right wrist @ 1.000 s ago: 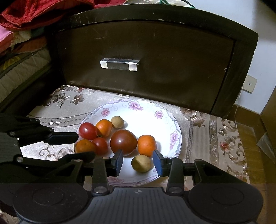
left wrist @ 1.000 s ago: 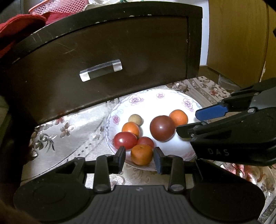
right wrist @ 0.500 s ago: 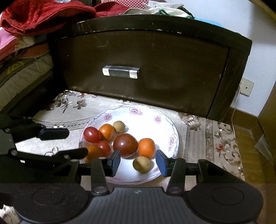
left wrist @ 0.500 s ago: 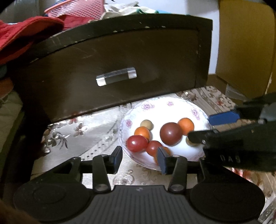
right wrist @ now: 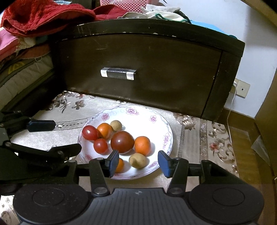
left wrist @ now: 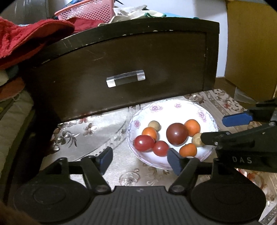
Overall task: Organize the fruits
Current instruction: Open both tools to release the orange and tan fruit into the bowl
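Note:
A white flowered plate (left wrist: pixel 173 107) (right wrist: pixel 143 114) on a patterned cloth holds several fruits: a big dark red tomato (left wrist: pixel 177 133) (right wrist: pixel 122 142), two smaller red tomatoes (left wrist: pixel 144 143) (right wrist: pixel 89 132), oranges (left wrist: pixel 192 125) (right wrist: pixel 142 145) and two tan round fruits (left wrist: pixel 154 125) (right wrist: pixel 138 160). My left gripper (left wrist: pixel 139 160) is open and empty, raised just left of the plate's near rim. My right gripper (right wrist: pixel 137 163) is open and empty above the plate's near edge, with a tan fruit showing between its fingers. Each gripper shows at the side of the other's view.
A dark wooden drawer front (left wrist: pixel 124 69) (right wrist: pixel 138 69) with a clear handle (left wrist: pixel 125 80) (right wrist: pixel 118 73) stands right behind the plate. Red cloth (left wrist: pixel 26 38) and a pink basket (left wrist: pixel 90 12) lie on top. A wall socket (right wrist: pixel 242 89) and wooden floor are at right.
Both grippers have pulled back and up from the plate and opened wider. The orange that sat between the left fingers now lies on the plate to their right.

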`<action>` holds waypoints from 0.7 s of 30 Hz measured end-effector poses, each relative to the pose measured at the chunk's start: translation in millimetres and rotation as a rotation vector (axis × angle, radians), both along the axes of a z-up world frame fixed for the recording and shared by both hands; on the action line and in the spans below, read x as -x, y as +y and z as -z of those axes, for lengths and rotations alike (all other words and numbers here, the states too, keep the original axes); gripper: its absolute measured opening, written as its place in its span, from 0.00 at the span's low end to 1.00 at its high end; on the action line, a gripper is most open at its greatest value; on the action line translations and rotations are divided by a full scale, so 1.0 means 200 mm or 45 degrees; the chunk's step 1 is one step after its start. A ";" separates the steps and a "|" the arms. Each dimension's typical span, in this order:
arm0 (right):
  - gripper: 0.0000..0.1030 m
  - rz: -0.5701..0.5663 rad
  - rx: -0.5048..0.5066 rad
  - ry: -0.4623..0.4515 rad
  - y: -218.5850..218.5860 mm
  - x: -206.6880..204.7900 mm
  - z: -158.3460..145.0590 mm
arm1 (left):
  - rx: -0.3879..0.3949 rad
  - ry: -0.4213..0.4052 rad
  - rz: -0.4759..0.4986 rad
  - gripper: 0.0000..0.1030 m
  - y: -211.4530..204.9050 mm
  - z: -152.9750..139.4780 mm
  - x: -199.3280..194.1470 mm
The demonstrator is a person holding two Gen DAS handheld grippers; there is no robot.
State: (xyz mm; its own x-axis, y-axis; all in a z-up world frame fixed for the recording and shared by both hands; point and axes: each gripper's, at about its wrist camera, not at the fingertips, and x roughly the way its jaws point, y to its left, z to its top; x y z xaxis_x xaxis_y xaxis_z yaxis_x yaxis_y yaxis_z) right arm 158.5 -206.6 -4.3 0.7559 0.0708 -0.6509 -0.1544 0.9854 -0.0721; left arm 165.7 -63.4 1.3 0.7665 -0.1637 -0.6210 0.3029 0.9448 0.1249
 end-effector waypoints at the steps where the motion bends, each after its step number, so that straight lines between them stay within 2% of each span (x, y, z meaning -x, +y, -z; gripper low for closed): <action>1: 0.45 0.001 0.000 0.001 0.00 0.00 0.00 | -0.002 -0.002 -0.007 0.81 0.00 0.00 0.00; 9: 0.45 0.035 -0.005 0.011 -0.04 0.05 0.01 | 0.009 -0.029 -0.088 1.00 0.01 -0.02 0.06; 17: 0.46 0.072 -0.028 0.021 -0.07 0.15 -0.01 | -0.022 -0.030 -0.147 1.00 -0.01 -0.02 0.16; 21: 0.50 0.092 -0.051 0.016 -0.08 0.21 -0.03 | 0.017 -0.019 -0.162 1.00 -0.01 -0.03 0.21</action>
State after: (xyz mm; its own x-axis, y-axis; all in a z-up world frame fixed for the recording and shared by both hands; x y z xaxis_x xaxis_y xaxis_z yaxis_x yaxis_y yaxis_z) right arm 116.2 -223.4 1.4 0.7516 0.0426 -0.6583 -0.0835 0.9960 -0.0310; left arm 124.3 -65.0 7.2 0.7908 -0.0727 -0.6078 0.1784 0.9772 0.1153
